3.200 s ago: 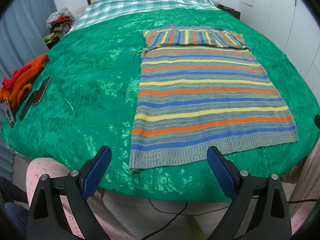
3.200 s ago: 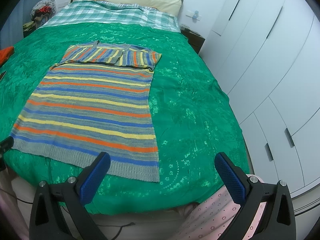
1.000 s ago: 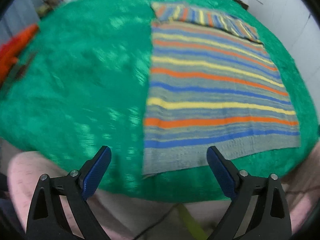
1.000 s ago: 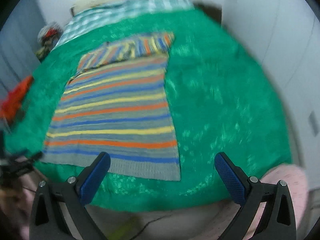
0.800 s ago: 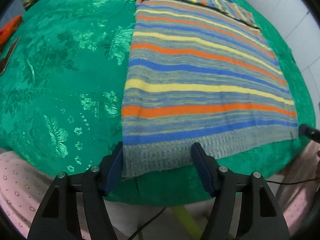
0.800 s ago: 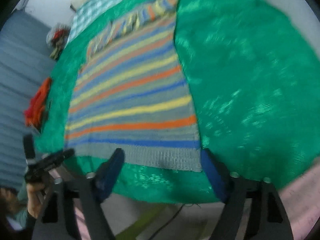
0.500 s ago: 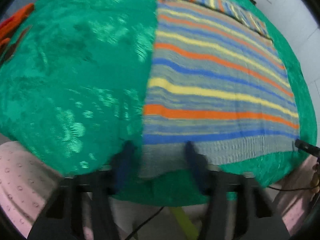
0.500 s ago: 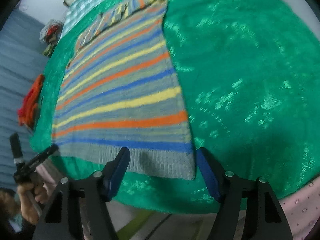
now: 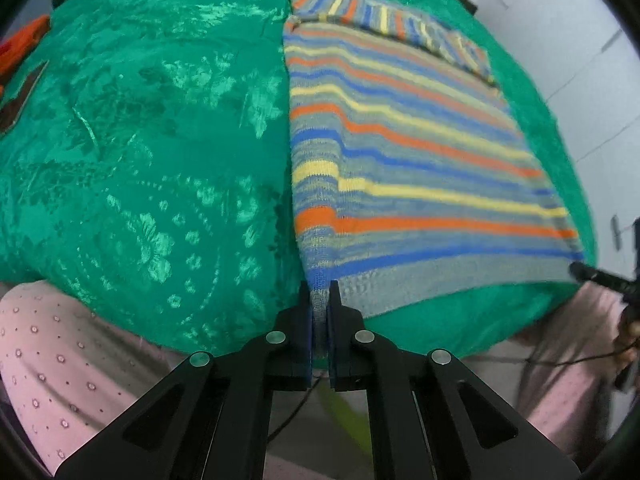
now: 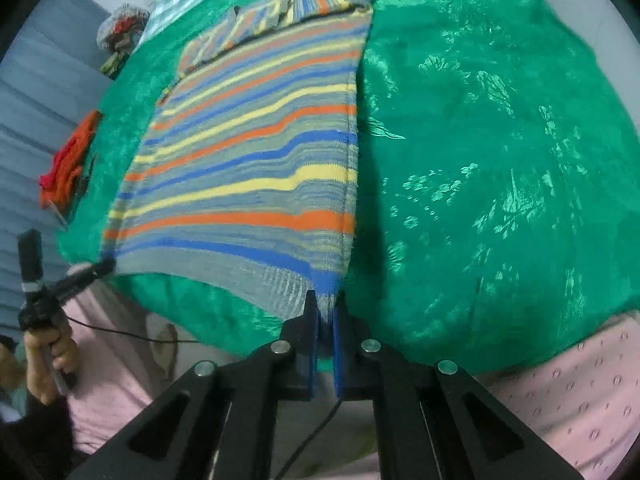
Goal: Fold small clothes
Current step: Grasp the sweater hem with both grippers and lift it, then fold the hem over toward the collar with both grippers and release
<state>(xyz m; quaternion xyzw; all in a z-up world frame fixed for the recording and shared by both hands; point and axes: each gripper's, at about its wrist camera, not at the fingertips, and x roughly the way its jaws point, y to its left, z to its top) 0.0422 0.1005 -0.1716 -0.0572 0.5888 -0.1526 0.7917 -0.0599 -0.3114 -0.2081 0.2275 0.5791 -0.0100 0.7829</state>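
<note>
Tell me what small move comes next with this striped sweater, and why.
Probably lift both near corners and carry the hem toward the collar. The left gripper and right gripper are each shut on a hem corner of the striped sweater, which lies flat on the green bedspread.

Each tool, left tool (image 9: 319,300) and right tool (image 10: 326,304), is a matte black frame with triangular cut-outs, round silver screws on its arms and blue pads (image 10: 313,354) lining the fingers. The person wears pink dotted trousers (image 9: 52,356).

Knit sweater (image 9: 420,152), glossy satin bedspread (image 9: 140,140)
</note>
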